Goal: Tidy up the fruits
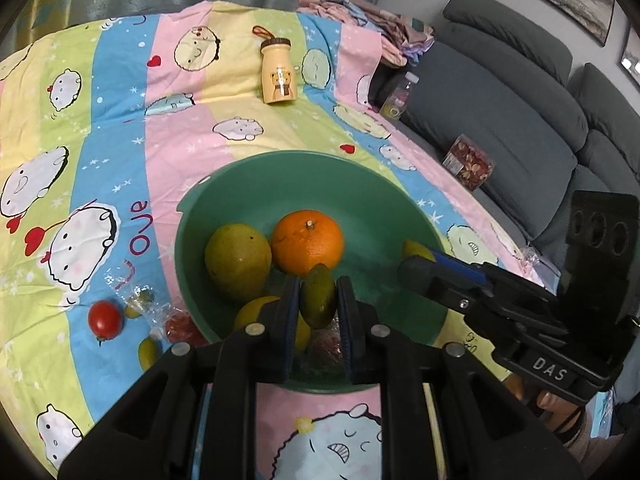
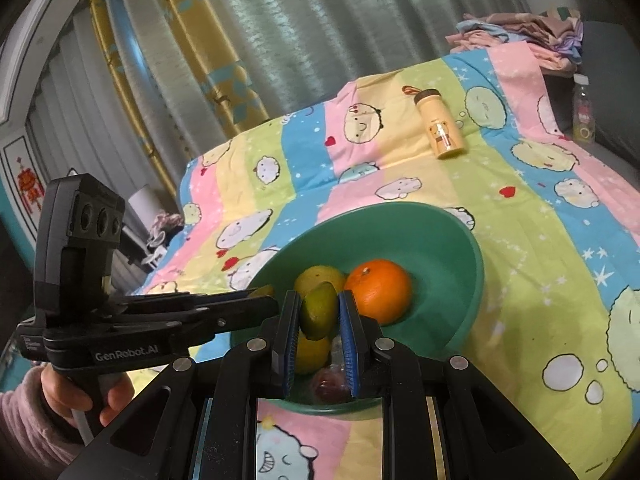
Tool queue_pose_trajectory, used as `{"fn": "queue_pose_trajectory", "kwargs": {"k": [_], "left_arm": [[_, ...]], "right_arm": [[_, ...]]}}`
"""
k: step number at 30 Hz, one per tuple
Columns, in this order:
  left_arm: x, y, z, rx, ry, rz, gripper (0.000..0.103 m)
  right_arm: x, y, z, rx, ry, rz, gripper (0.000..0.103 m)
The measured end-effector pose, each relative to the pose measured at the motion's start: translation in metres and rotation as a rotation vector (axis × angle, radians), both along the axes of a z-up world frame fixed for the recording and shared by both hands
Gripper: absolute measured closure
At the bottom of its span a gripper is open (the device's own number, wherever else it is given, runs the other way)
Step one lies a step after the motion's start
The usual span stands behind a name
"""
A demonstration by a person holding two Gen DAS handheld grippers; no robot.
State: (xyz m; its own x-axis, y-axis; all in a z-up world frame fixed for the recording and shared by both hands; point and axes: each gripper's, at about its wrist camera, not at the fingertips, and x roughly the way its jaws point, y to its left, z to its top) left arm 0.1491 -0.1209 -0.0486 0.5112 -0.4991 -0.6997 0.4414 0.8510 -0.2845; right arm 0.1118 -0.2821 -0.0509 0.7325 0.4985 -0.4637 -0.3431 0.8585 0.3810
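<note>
Left wrist view looks down on a round green bowl [image 1: 200,216] that sits on a soft striped cartoon cloth [image 1: 120,128]. The left gripper [image 1: 319,300] is clenched on 1 small green-yellow lime [image 1: 318,300], held over the near side of the bowl. The right gripper [image 2: 319,312] is clenched on a small green lime of its own [image 2: 318,314], also above the bowl. Inside the bowl lie a bumpy orange [image 1: 308,246], a smooth oval green mango [image 1: 238,266] and a yellow lemon [image 1: 256,312]. I think this is the step of dropping fruit into the bowl. Next, each gripper should dip low over a free spot and let go softly, so the round fruit does not roll out. A shiny red tomato [image 1: 105,319] and some small fruit in crinkly clear wrap [image 1: 140,300] wait on the cloth just beside the bowl. A yellow bear bottle [image 1: 278,72] stands well apart.
</note>
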Motion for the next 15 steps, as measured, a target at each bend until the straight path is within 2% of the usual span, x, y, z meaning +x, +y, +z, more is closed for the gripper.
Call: {"fn": "queue_pose_trajectory", "kwargs": {"k": [9, 11, 13, 15], "left_arm": [[0.012, -0.010, -0.009, 0.047, -0.003, 0.010, 0.085], [0.014, -0.009, -0.009, 0.051, 0.001, 0.024, 0.076], [0.016, -0.006, -0.009, 0.031, 0.014, 0.029, 0.052], [0.017, -0.001, -0.007, 0.008, 0.015, 0.041, 0.047]], "right_arm": [[0.013, -0.003, 0.000, -0.014, 0.019, -0.053, 0.082], [0.015, -0.006, -0.001, -0.008, 0.027, -0.062, 0.082], [0.015, -0.008, -0.001, -0.002, 0.035, -0.079, 0.075], [0.014, -0.011, -0.002, 0.008, 0.036, -0.092, 0.062]]}}
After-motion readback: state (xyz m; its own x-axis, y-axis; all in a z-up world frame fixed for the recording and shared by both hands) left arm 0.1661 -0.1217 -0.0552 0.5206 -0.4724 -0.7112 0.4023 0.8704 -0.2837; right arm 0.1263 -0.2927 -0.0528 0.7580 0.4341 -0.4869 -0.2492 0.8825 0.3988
